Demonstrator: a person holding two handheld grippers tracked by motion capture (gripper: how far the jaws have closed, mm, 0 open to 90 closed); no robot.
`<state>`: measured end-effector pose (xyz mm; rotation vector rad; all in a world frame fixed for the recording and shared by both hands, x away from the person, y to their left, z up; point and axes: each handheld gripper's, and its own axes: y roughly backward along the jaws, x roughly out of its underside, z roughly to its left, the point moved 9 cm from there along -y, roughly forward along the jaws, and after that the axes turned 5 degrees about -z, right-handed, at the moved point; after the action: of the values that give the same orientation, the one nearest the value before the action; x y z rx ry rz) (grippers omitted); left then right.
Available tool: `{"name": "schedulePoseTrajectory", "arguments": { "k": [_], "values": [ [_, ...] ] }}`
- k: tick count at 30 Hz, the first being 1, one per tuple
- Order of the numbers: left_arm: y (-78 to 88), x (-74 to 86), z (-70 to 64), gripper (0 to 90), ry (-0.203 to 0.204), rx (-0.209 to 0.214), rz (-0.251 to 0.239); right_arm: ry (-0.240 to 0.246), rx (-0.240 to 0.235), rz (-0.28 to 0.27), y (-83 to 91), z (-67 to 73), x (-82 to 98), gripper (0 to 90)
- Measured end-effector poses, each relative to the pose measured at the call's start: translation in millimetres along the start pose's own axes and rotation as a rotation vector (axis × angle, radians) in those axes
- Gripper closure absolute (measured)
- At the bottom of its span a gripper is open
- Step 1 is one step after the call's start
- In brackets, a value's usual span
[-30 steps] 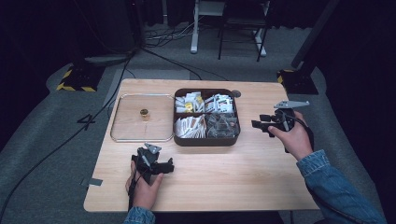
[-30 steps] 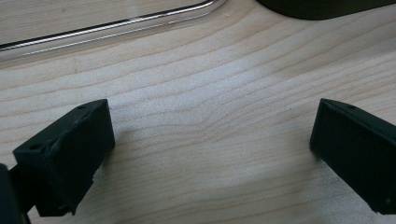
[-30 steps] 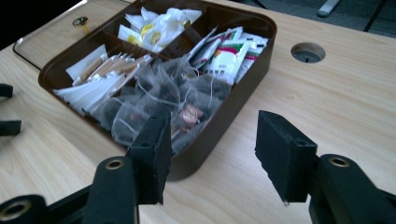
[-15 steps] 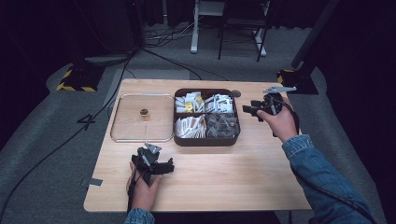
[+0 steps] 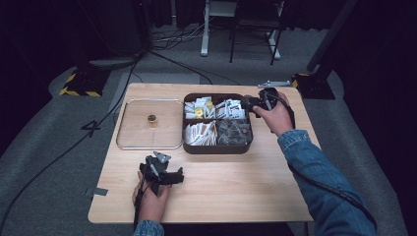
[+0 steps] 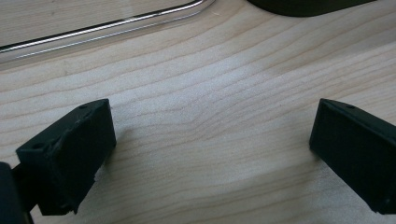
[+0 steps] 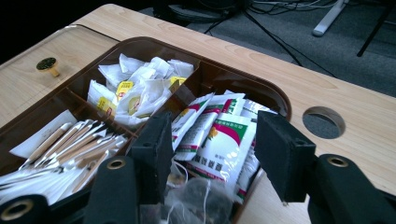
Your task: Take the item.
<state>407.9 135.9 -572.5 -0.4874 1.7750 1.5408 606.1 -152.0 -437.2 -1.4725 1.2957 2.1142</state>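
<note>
Dark floor and trailing cables surround your pale wooden worktop [image 5: 236,191], where a brown compartment tray [image 5: 218,148] sits just beside a clear lid [image 5: 129,132] with a small gold knob [image 5: 152,118]. Your right tool [image 7: 212,140] hangs over the tray's far right compartment with its jaws partly apart and nothing pressed between them; beneath them lie white sachets [image 7: 223,149] with red and green print, whose lettering is too small to read. The neighbouring compartment holds white tea bags with yellow tags [image 7: 135,93], the writing on them illegible, and the near one holds slim paper sticks [image 7: 74,144]. Your left tool [image 6: 210,154] rests low on bare wood near the front edge, well apart from the tray, its jaws spread wide and empty.
</note>
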Motion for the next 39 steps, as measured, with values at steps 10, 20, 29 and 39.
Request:
{"name": "schedulePoseTrajectory", "arguments": {
  "k": [10, 20, 29, 39],
  "values": [
    [-1.7, -1.7, -0.4, 0.8, 0.004, -0.002, -0.004, 0.027, 0.007, 0.018, -29.5, 6.2, -8.1, 48.9],
    [-4.0, -4.1, -1.2, 0.8, 0.000, 0.007, -0.002, -0.044, 0.004, 0.055, -47.3, 16.2, -3.8, 49.5],
    [-4.9, -4.9, -2.1, 0.8, -0.014, 0.016, -0.003, -0.036, 0.006, 0.117, -64.8, 23.0, 10.3, 55.5],
    [-3.7, -3.8, -2.7, 1.4, -0.011, 0.013, -0.006, -0.097, 0.008, 0.180, -75.4, 25.6, 20.6, 61.5]
  ]
}}
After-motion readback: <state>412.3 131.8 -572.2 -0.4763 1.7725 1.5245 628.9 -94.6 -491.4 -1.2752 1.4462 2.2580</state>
